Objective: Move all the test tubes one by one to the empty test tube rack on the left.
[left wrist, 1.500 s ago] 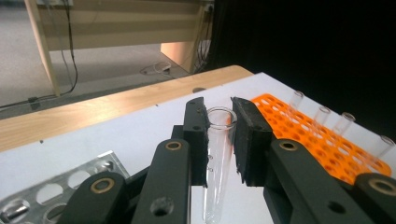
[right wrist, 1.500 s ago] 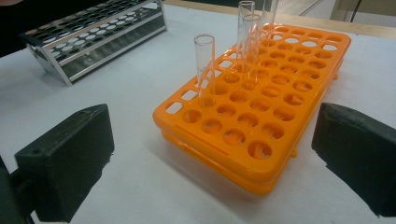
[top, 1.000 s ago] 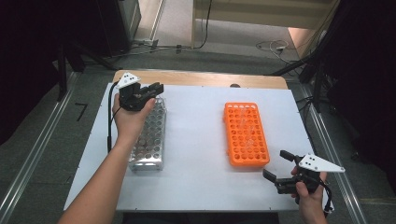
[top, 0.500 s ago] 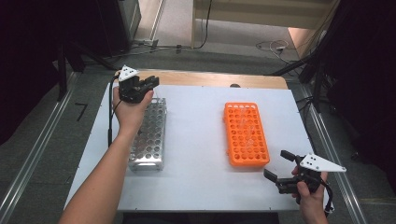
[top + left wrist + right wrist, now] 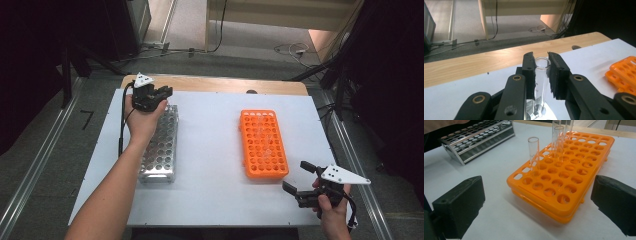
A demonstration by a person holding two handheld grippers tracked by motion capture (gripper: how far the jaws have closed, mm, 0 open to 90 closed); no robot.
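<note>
— Where's the tube?

— I've got the tube (image 5: 541,82) upright between my left gripper (image 5: 541,65) pads, clamped on it just under the rim, its base over the metal rack (image 5: 161,145).

— And your right?

— My right gripper (image 5: 299,180) sits wide open near the orange rack (image 5: 564,172), gripping nothing.

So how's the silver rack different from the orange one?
The silver rack is bare metal with open sides; the orange rack is solid plastic. The orange rack already holds upright glass tubes; the silver rack has the left gripper shut on a tube over it. Both lie lengthwise on the white table.
</note>
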